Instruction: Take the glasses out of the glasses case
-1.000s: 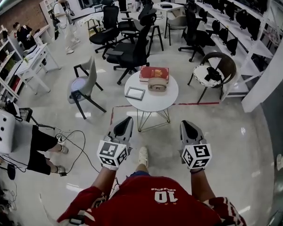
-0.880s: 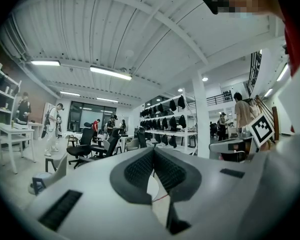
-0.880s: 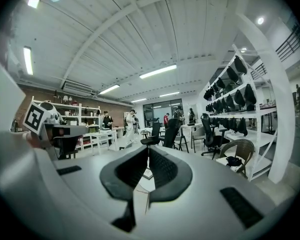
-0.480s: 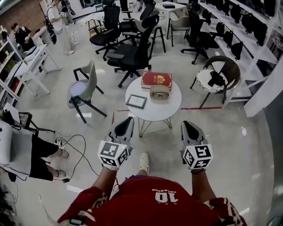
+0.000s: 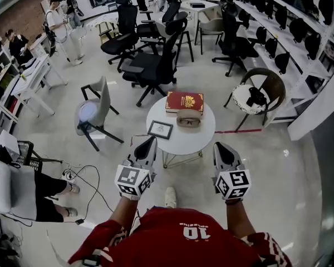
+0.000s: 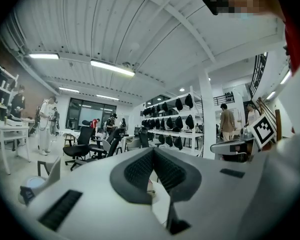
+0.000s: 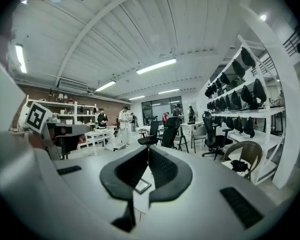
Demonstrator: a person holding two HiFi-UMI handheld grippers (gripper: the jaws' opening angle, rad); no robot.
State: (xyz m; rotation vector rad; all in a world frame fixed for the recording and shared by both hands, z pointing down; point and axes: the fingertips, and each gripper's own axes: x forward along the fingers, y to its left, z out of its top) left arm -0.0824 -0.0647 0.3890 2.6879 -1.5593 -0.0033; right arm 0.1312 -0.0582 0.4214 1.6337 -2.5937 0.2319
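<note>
Holding the left gripper (image 5: 150,143) and the right gripper (image 5: 220,147) side by side, just short of the near edge of the round white table (image 5: 197,138), each with its jaws pressing together on nothing. Leaving the brown glasses case (image 5: 188,118) untouched on the table, a little past its middle, just in front of the red book (image 5: 183,100) at the table's far edge, with a small picture frame (image 5: 160,129) lying left of the table's middle.
</note>
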